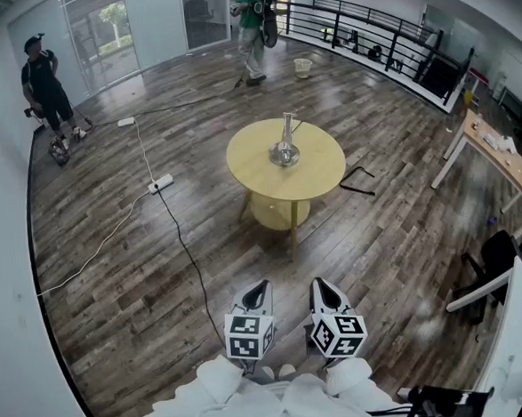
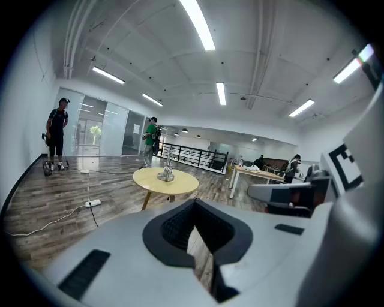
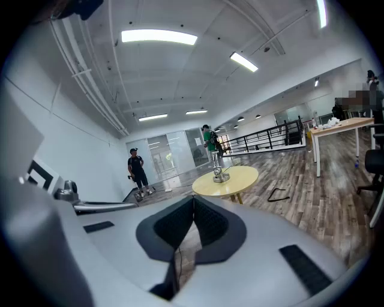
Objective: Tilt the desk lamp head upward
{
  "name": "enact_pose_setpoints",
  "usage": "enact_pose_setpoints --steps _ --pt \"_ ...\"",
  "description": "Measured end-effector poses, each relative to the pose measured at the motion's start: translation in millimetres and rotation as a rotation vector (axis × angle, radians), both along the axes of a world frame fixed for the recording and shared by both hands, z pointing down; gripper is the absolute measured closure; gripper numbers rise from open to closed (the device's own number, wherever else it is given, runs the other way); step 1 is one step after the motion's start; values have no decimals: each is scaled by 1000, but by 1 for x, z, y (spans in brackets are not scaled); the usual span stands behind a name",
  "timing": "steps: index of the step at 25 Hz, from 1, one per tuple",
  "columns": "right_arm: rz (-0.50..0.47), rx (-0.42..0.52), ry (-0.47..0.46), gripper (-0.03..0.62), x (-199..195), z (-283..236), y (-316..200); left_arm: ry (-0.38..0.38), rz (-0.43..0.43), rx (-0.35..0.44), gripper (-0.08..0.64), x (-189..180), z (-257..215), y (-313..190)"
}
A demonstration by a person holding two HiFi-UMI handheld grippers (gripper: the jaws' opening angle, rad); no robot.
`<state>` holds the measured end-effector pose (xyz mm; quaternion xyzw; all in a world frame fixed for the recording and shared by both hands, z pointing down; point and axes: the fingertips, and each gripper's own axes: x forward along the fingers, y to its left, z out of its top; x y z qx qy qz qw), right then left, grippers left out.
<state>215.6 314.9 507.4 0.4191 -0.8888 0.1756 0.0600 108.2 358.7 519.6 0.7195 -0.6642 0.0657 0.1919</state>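
A small silver desk lamp (image 1: 284,147) stands near the middle of a round yellow table (image 1: 317,174), its thin stem upright; it also shows far off as the lamp (image 2: 167,172) and the lamp (image 3: 219,169). My left gripper (image 1: 260,289) and right gripper (image 1: 322,285) hover side by side over the floor, well short of the table. Both are shut with nothing between the jaws, as the left gripper (image 2: 193,204) and right gripper (image 3: 194,199) views show.
A white power strip (image 1: 160,182) and cables (image 1: 185,248) run across the wood floor left of the table. A black bent object (image 1: 356,184) lies right of it. Two people (image 1: 48,88) (image 1: 253,25) stand far back. A desk (image 1: 498,155) and chairs stand at right.
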Motion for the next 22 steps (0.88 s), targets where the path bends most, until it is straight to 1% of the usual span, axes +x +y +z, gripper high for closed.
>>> enact_pose_setpoints --steps 4,10,22 --pt "17 -12 -1 578 1 8 -7 0 -18 -8 558 -11 7 -8" --pt "47 -13 -5 578 -2 7 -26 -3 -12 -12 558 -21 7 -22" --pt "47 -11 -12 578 -21 11 -79 -20 -19 -13 558 -44 12 -71"
